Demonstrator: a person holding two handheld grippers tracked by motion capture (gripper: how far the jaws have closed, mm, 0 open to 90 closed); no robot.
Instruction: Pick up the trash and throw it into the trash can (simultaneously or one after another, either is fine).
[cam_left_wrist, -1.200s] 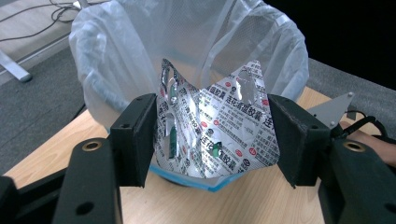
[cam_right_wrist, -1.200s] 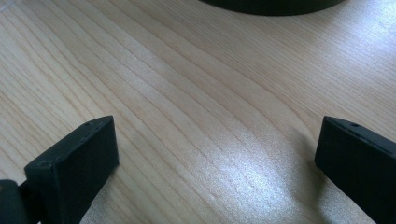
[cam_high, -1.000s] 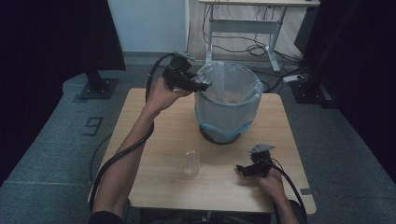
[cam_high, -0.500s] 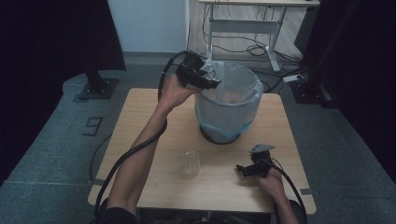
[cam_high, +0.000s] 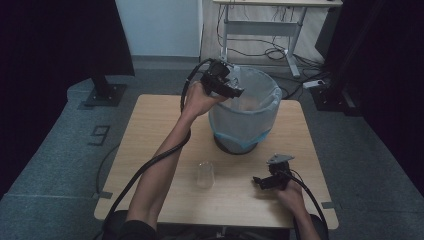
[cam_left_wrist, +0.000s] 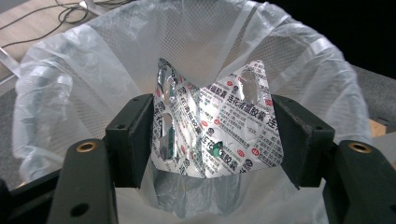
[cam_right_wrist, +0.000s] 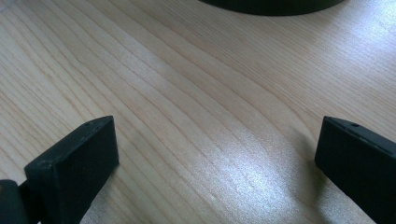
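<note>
My left gripper (cam_high: 235, 91) hangs over the near-left rim of a bin lined with a pale plastic bag (cam_high: 246, 107). In the left gripper view its jaws are shut on a crumpled silver blister pack (cam_left_wrist: 215, 128) with red and black print, bent between them above the bag's opening (cam_left_wrist: 196, 42). My right gripper (cam_high: 261, 181) rests low near the table's front right. In the right gripper view its jaws (cam_right_wrist: 215, 158) stand wide open over bare wood, with nothing between them.
A clear plastic cup (cam_high: 205, 174) stands on the wooden table (cam_high: 145, 135) in front of the bin. The bin's dark base (cam_right_wrist: 275, 5) lies just beyond the right gripper. A desk frame and cables (cam_high: 272, 30) stand on the floor behind.
My left gripper has moved right, from the bin's left edge to over its opening, carrying the blister pack. The right gripper has stayed put.
</note>
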